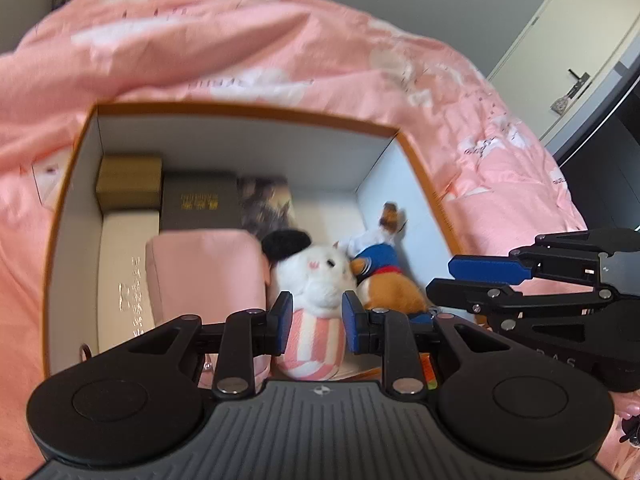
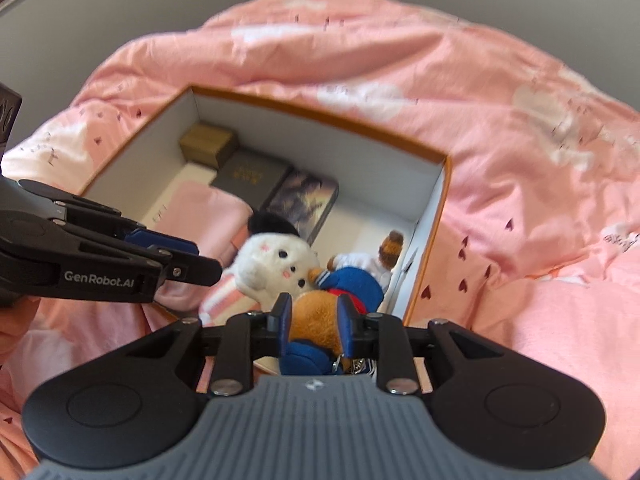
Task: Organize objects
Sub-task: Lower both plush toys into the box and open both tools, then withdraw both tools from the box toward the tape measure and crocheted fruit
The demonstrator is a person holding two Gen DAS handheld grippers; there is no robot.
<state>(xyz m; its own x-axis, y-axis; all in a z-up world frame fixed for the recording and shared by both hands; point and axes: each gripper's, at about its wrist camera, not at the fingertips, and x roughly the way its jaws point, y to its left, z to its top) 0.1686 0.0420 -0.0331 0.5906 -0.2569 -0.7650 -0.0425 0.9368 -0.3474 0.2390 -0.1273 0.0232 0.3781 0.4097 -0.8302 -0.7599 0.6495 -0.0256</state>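
Observation:
An open orange-rimmed box lies on a pink duvet. My left gripper is shut on a white plush with a black ear and a pink-striped body, its blue pads pressing the plush's sides over the box's near end. From the right wrist, that left gripper comes in from the left beside the white plush. My right gripper is shut on a brown plush in blue clothes. The left wrist view shows the right gripper beside that brown plush.
Inside the box lie a gold carton, a dark case, a patterned tin, a long white box and a pink pouch. A small doll leans on the right wall. A door stands beyond the rumpled duvet.

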